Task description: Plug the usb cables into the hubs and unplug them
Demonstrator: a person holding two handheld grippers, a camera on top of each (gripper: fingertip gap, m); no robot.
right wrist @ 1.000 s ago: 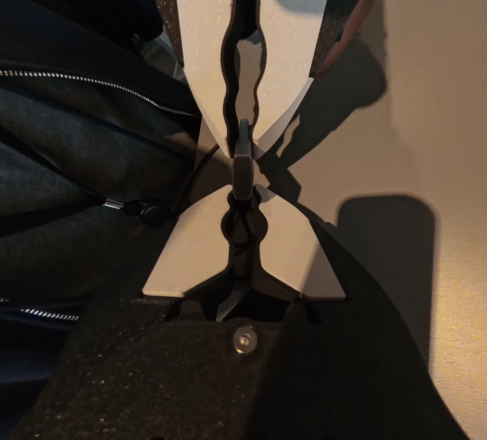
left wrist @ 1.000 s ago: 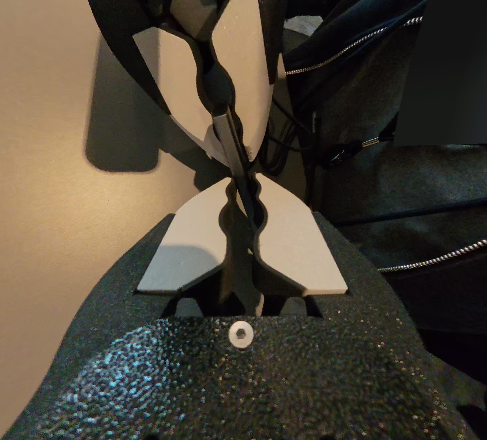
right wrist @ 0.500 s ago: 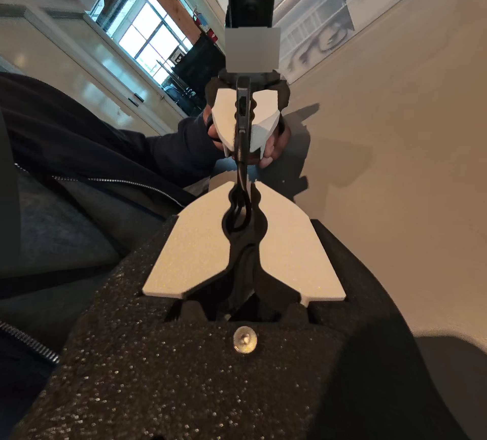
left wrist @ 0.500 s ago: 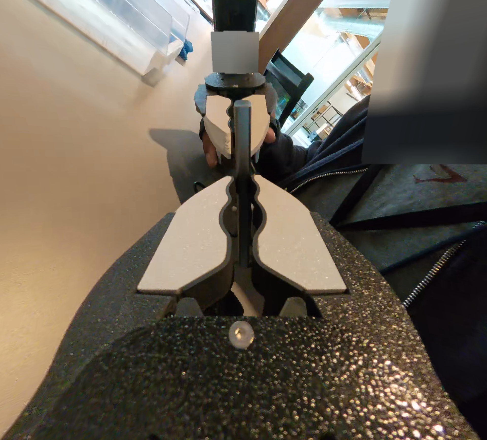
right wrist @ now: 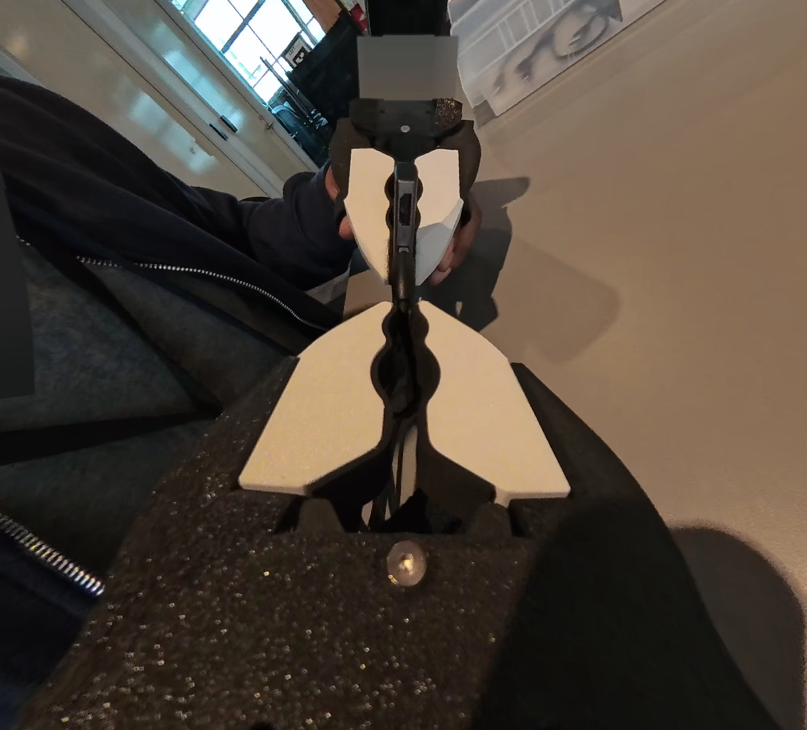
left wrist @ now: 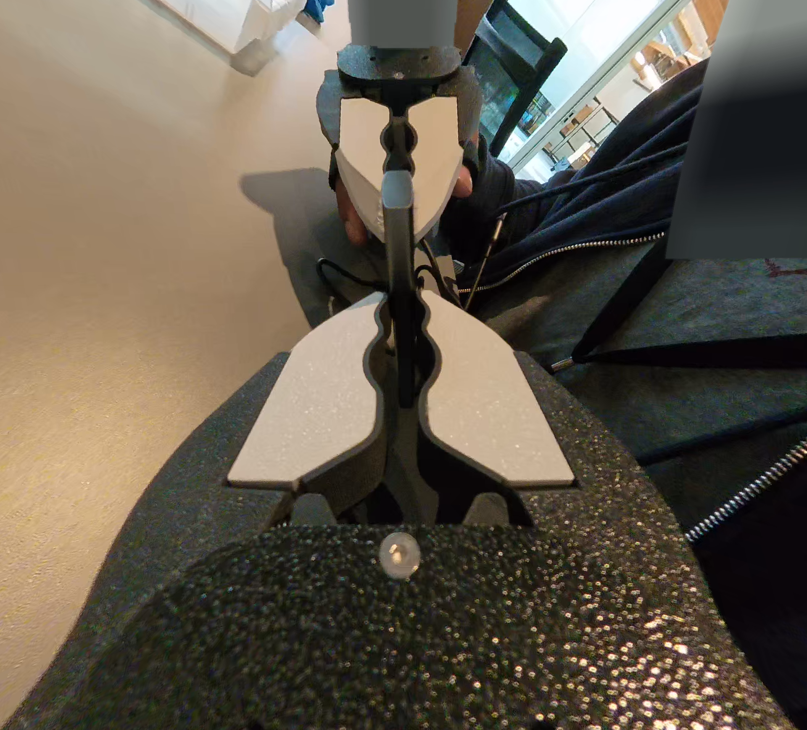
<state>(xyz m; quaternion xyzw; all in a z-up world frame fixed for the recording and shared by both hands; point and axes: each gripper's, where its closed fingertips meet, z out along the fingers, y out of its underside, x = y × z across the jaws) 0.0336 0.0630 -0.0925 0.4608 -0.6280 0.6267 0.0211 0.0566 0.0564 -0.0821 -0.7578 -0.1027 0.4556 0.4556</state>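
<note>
**Hub and cable held nose to nose above the table, plug not yet seated**

On the left, the left gripper (left wrist: 404, 302) is clamped on the slim grey hub (left wrist: 398, 237), whose long axis runs straight away from its camera, far end pointing at the opposing gripper. On the right, the right gripper (right wrist: 404, 307) is closed on the usb cable (right wrist: 401, 272), its black lead bunched between the fingers and its plug aimed forward along the same line, at the port visible in the hub's edge. Both are held in the air over the beige table (left wrist: 109, 228). This looks like alignment before insertion; whether plug and hub touch I cannot tell. Next comes a straight push, axes kept collinear.
</note>
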